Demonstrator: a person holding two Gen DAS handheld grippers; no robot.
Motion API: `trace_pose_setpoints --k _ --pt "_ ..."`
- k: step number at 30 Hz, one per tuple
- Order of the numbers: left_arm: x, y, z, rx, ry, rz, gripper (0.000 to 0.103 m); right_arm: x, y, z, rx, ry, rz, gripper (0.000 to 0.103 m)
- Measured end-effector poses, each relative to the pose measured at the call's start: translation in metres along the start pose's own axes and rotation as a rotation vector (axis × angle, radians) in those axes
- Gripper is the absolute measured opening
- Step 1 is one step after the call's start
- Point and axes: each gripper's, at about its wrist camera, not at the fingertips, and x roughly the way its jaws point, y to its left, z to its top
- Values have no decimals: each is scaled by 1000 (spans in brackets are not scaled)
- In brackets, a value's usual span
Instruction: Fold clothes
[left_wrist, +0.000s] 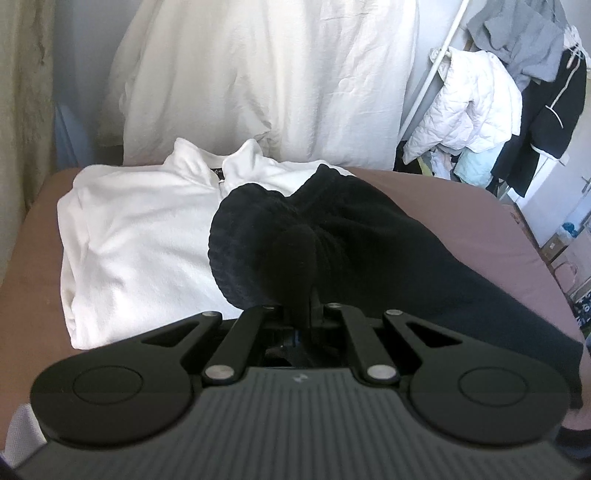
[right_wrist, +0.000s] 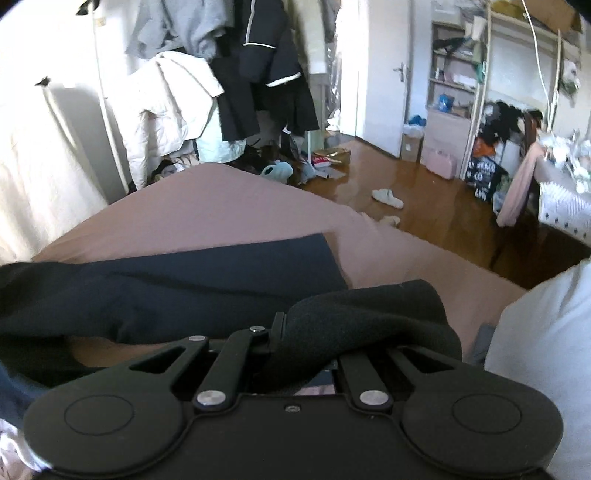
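Navy garment (left_wrist: 369, 236) overlaps folded white fleece (left_wrist: 140, 236) (both tongs clamped).

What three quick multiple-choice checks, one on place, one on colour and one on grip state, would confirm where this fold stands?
1. Where does the white top lie?
A. On the floor
B. On the bed, beside the dark garment
C. On the clothes rack

2. What colour is the bed sheet?
A. Dusty pink
B. Green
C. Yellow

3. How do the jaws of the left gripper stand?
A. Wide open, holding nothing
B. Shut on the dark garment
C. Shut on the white top

Answers:
1 B, it lies folded on the sheet with the dark garment overlapping its edge.
2 A, the sheet shows pink in both views.
3 B, dark cloth bunches around the closed fingers; the right gripper also pinches dark cloth.
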Motion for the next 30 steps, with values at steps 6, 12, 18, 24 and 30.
trace_pose_setpoints --k 6,12,18,24,30 --pt "20 -5 28 -33 52 -6 3 36 -14 -1 41 76 5 5" --pt "62 -31 83 -63 93 -4 3 110 -25 29 162 181 8 5" --pt "122 -82 125 10 68 61 4 201 -23 90 227 174 -13 7" --pt "214 -120 117 106 27 138 13 287 -16 74 367 122 -133 37" --pt "260 -109 124 46 97 117 15 271 24 70 245 141 -57 37"
